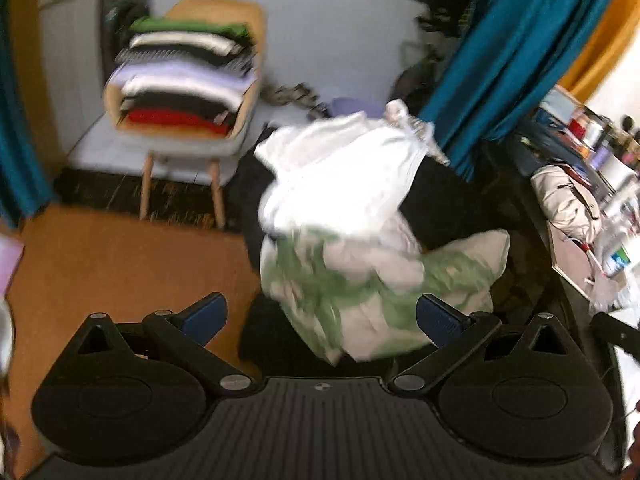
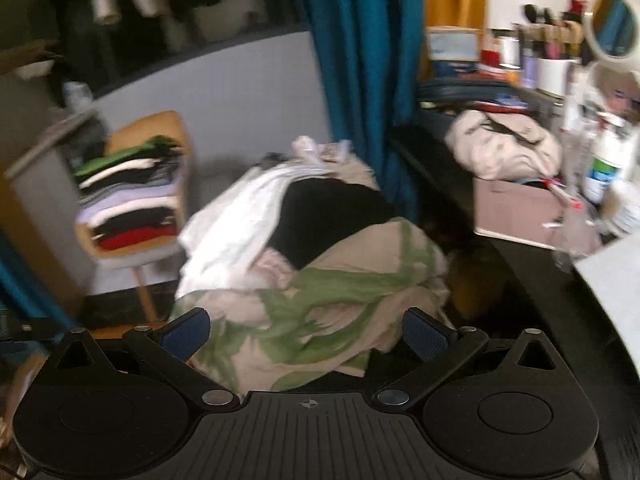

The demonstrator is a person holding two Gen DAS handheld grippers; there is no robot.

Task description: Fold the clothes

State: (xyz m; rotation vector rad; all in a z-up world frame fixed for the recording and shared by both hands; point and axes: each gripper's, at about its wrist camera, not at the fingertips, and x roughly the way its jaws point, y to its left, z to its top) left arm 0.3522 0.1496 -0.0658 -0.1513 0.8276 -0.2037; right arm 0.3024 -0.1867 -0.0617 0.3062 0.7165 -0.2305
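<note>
Grippers: left gripper and right gripper both hanging spread apart, gripping nothing | pile: green-print garment lying on top, right of stacked chair | judging: pinch one edge only, lift clear

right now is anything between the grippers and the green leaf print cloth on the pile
Nothing visible. The green-patterned cloth lies on the near side of the pile, directly ahead of the open right gripper and the open left gripper.

No legible text, labels too blurred to read, no brands or numbers
</note>
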